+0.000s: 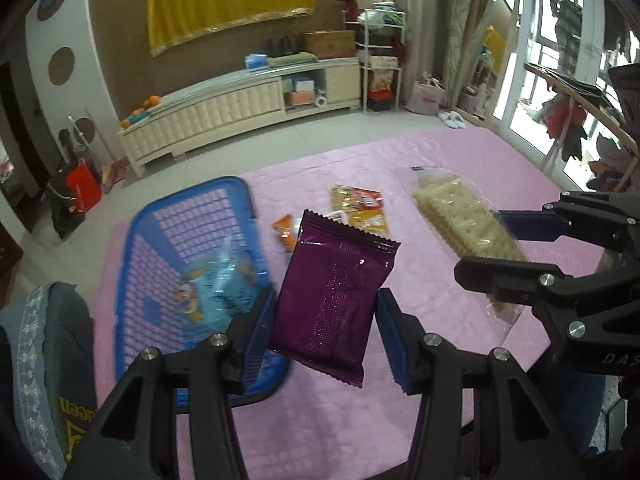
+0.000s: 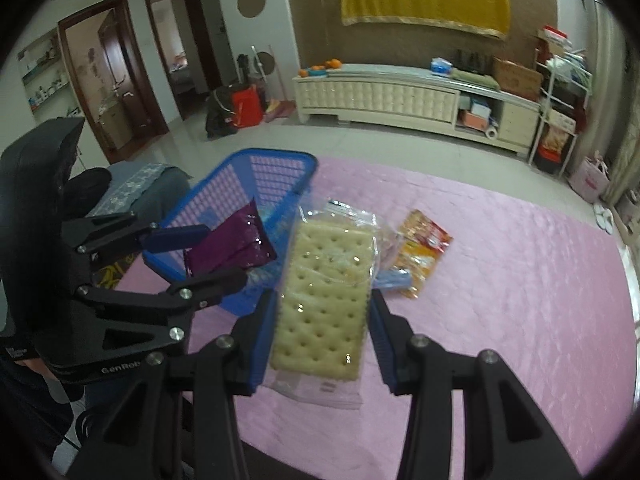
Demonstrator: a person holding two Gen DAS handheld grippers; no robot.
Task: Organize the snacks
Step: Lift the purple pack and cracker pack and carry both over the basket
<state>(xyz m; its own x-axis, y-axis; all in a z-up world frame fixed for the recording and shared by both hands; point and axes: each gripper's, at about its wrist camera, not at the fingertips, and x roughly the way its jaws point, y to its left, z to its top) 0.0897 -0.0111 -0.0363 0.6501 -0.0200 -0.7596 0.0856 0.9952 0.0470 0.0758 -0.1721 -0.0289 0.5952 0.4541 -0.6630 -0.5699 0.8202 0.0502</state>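
My left gripper (image 1: pixel 326 320) is shut on a purple snack packet (image 1: pixel 334 296), which hangs in the air over the pink tablecloth (image 1: pixel 440 152), just right of the blue basket (image 1: pixel 192 216). A light-blue snack bag (image 1: pixel 224 284) lies inside that basket. My right gripper (image 2: pixel 324 320) is shut on a clear pack of crackers (image 2: pixel 324 292), also lifted off the table. In the right wrist view the left gripper (image 2: pixel 216 256) holds the purple packet (image 2: pixel 232 244) in front of the blue basket (image 2: pixel 256 176). Orange and yellow snack packets (image 1: pixel 360 208) lie on the cloth.
A chair with a grey patterned cover (image 1: pixel 52 340) stands at the table's left. Beyond the table are a cream TV cabinet (image 1: pixel 240 104), a shelf rack (image 1: pixel 380 60) and a window (image 1: pixel 560 80) on the right. Orange snack packets (image 2: pixel 420 252) lie right of the crackers.
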